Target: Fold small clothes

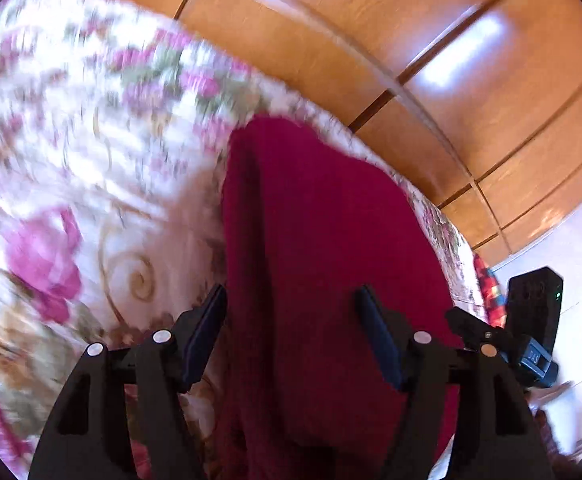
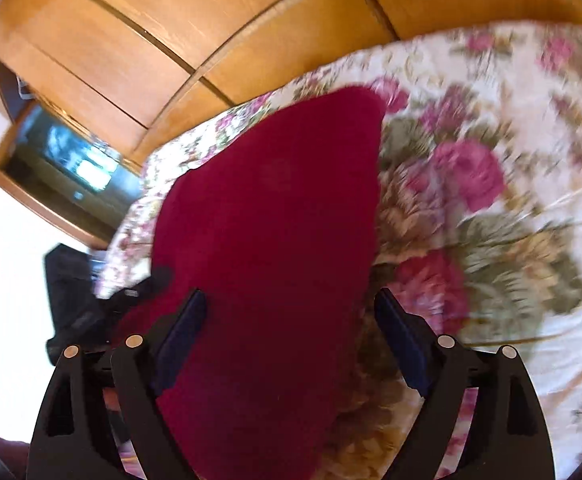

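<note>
Both sets of jaws stand wide, holding nothing; the left gripper point(image 1: 291, 312) and right gripper point(image 2: 291, 316) each straddle the dark red garment point(image 1: 315, 220), which lies straight ahead, its long axis running away from the fingers toward the wooden wardrobe point(image 2: 139, 52); neither looks nearer. The cloth seems soft, thick, matte, with a lengthwise fold; beneath it, a floral bedspread point(image 1: 91, 140).
</note>
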Available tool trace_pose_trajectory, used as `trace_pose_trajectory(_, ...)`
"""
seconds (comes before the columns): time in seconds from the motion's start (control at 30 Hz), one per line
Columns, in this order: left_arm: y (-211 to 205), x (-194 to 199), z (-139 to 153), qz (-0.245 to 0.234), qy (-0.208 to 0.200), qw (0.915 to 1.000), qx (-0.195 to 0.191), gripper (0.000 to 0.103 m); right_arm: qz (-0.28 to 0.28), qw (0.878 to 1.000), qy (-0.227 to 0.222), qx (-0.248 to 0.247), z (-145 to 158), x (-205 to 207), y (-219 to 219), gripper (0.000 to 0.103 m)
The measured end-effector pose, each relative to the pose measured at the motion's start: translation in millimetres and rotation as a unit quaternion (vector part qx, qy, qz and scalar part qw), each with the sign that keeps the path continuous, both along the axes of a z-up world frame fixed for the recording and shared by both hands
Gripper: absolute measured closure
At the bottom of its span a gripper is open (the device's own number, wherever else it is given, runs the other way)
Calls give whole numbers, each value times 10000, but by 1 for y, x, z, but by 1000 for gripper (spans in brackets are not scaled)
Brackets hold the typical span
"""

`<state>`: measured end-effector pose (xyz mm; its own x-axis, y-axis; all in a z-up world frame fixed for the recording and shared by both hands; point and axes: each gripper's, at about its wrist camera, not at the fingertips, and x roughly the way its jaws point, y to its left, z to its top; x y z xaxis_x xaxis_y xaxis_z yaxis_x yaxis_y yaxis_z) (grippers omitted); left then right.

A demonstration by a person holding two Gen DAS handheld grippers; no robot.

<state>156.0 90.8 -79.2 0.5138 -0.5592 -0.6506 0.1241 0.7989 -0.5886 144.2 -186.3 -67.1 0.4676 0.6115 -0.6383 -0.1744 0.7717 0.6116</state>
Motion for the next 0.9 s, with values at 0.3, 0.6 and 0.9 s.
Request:
trace_pose_trajectory(0.3, 2, -2, -18, -288, 2, 9958, -872, 67, 262, 9991, 94, 323, -11, 11, 18, 57)
trace_pose_trajectory(0.6, -61, -16, 32, -1073, -532, 9893, -832, 68, -102, 9975, -681, -130, 46, -45, -40, 60)
trace_pose_trajectory(0.9, -241, 15, 66, -2361, -656, 9676, -614, 68, -1475, 9820, -1040, -551, 82, -99, -188, 60)
